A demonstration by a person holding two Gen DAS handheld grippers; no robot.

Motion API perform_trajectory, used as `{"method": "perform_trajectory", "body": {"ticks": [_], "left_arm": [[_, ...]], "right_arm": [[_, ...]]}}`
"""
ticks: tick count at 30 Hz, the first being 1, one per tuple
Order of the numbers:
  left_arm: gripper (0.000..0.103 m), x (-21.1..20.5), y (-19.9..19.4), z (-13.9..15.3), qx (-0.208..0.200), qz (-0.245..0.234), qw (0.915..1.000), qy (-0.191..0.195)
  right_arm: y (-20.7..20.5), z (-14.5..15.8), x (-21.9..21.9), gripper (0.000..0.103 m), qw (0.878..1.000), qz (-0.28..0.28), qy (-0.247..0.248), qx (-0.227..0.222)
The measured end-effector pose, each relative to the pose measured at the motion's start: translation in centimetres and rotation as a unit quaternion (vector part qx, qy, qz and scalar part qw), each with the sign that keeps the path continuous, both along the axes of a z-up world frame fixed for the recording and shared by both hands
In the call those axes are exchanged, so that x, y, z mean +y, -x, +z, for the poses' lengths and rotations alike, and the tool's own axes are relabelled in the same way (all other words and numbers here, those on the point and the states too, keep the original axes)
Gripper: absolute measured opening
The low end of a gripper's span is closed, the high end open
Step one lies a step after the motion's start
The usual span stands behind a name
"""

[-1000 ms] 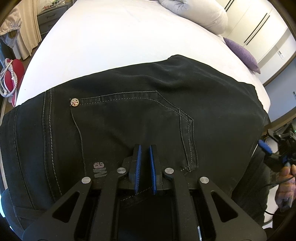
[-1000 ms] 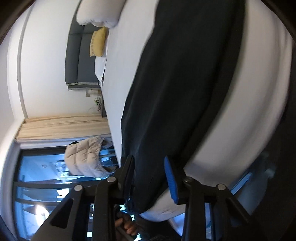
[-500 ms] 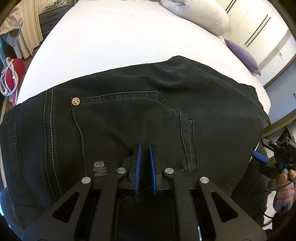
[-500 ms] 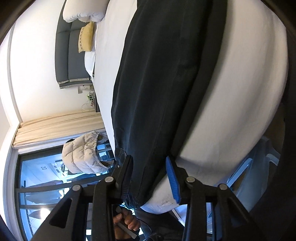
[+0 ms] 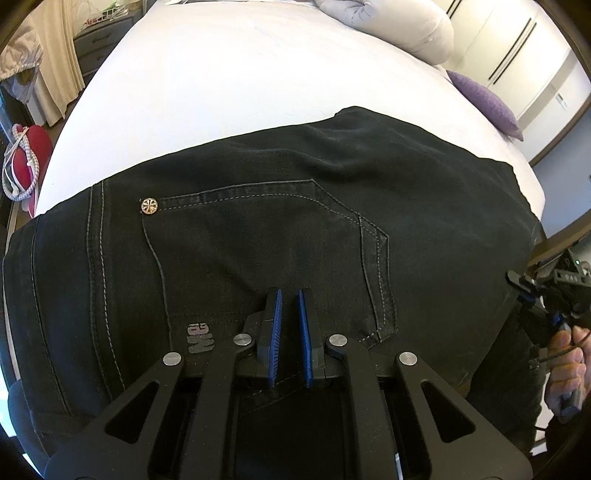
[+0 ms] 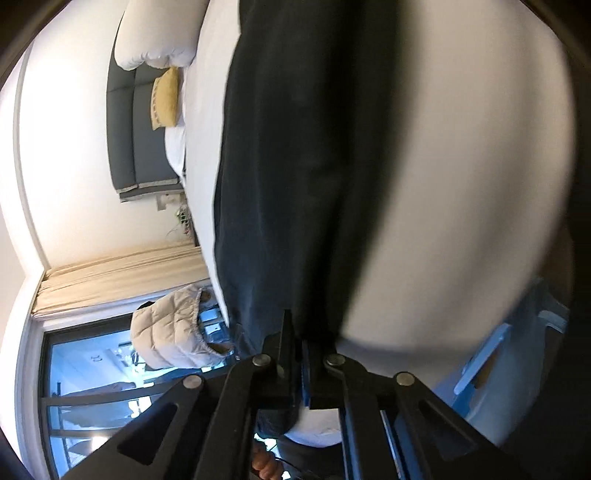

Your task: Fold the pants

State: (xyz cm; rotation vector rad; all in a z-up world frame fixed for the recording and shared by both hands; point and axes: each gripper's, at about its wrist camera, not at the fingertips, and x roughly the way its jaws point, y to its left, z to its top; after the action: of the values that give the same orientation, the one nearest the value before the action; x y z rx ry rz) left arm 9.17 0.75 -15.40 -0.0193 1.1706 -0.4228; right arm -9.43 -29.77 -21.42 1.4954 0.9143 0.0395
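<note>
Left tool gripping pants, logo unreadable

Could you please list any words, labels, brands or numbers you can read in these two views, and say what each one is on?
A grey printed mark on the black pants, beside the left tool, appears sideways and reads roughly "MG"; the letters are uncertain.
The metal rivet at the pocket corner bears a cross-like emblem, not text.
The small white marking on the right tool is too small to read.
Right wrist view: blurred, no readable text.

Pants on bed — pillow behind
</note>
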Motion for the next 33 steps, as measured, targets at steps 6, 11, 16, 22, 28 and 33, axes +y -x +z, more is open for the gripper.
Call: {"method": "perform_trajectory", "body": {"ticks": [6,11,16,22,28,33], "left_arm": [[0.009,-2.6,-0.8,4.2,-0.043,-0.023,0.9987,-0.014],[0.009,-10.1,-6.8,4.2,-0.037,-0.101,0.9942,-0.009],[0.009,-17.9,-11.0,0.0,-0.005,-0.174,0.9812,-0.083],[0.012,-18.4,-12.8,-1.3,-0.009,-0.179,0.9797,-0.089],[0.012,-18.6,-11.8,0.0,-0.033,-0.175,0.9790,-0.101],[0.012,-21.6,-10.1,0.6,-0.042,-0.208,0.9734,-0.085]], "right_arm": [[-0.8,0.8,0.1,0.008,1.000,0.019,0.007,-0.019],[-1.2,0.8,-2.0,0.031,0.999,-0.028,-0.013,-0.042],[-0.7,-0.1,-4.6,0.003,0.998,-0.064,-0.003,-0.027],[0.4,-0.1,-4.4,0.001,0.997,-0.065,0.023,-0.024],[0.3,0.8,-5.1,0.009,0.997,-0.063,0.033,-0.041],[0.0,0.7,-7.0,0.007,0.995,-0.093,0.027,-0.036]]}}
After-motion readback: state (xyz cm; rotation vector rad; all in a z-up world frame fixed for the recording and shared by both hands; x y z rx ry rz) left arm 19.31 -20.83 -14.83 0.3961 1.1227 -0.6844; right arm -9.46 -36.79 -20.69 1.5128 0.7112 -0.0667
